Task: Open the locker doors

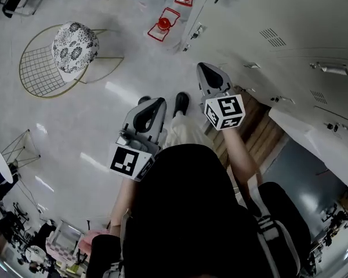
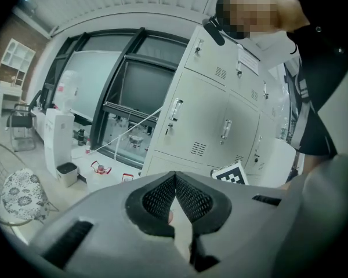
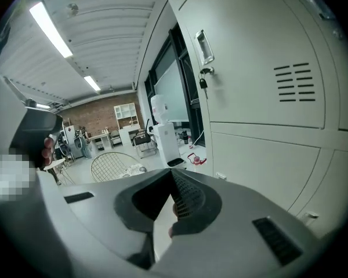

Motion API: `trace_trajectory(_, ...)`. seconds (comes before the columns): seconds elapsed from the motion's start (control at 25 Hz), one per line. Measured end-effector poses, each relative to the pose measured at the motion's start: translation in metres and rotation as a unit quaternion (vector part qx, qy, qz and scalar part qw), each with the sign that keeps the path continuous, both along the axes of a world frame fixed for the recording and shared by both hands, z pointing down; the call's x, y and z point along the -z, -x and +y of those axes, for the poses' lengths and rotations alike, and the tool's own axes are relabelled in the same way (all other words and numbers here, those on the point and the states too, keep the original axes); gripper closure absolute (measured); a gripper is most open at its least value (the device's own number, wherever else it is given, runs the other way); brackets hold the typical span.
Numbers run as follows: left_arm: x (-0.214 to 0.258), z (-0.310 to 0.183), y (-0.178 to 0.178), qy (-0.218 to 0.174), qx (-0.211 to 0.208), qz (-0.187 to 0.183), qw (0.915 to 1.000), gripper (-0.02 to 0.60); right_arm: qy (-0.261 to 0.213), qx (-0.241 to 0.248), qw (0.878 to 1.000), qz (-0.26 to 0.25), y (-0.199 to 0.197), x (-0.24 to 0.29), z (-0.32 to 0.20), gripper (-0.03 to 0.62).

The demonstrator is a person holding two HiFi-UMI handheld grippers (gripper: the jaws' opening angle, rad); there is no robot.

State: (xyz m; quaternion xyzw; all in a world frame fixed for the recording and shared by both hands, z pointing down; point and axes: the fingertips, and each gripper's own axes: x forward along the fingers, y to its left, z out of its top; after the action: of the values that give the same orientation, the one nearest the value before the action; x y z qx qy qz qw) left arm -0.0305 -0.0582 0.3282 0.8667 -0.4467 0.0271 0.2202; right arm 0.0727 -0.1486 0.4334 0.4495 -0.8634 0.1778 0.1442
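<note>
A bank of pale grey lockers (image 1: 290,33) runs along the right of the head view. One door (image 3: 261,57) fills the right gripper view, with a recessed handle (image 3: 204,45), a key (image 3: 203,83) hanging below it and vent slots (image 3: 293,83). My right gripper (image 1: 205,67) is shut with nothing in it, held low beside the lockers and apart from them. To its left, over the floor, my left gripper (image 1: 156,102) is also shut and empty. In the left gripper view the lockers (image 2: 217,117) stand ahead with closed upper doors. A white panel (image 1: 316,141) sticks out lower right.
A gold wire chair (image 1: 43,68) with a patterned cushion (image 1: 74,45) stands on the floor at left. Red wire holders (image 1: 163,23) lie near the lockers' far end. A white floor appliance (image 2: 58,138) stands by the window. My shoe (image 1: 181,102) shows between the grippers.
</note>
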Motion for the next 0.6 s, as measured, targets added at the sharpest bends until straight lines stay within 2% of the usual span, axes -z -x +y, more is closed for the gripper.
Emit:
trace_trajectory(0.24, -0.01, -0.005, 0.001, -0.003, 0.023, -0.003, 0.9997, 0.565, 0.01, 0.003, 1.0, 0.02, 0.001, -0.045, -0.024, 0.589)
trace_trajectory(0.44, -0.029, -0.001, 0.0, 0.026, 0.027, -0.015, 0.9992, 0.565, 0.017, -0.014, 0.999, 0.026, -0.005, -0.074, -0.045, 0.589)
trace_trajectory(0.6, -0.04, -0.003, -0.002, 0.035, 0.032, -0.011, 0.9988, 0.565, 0.019, -0.029, 0.999, 0.034, -0.011, -0.098, -0.062, 0.589)
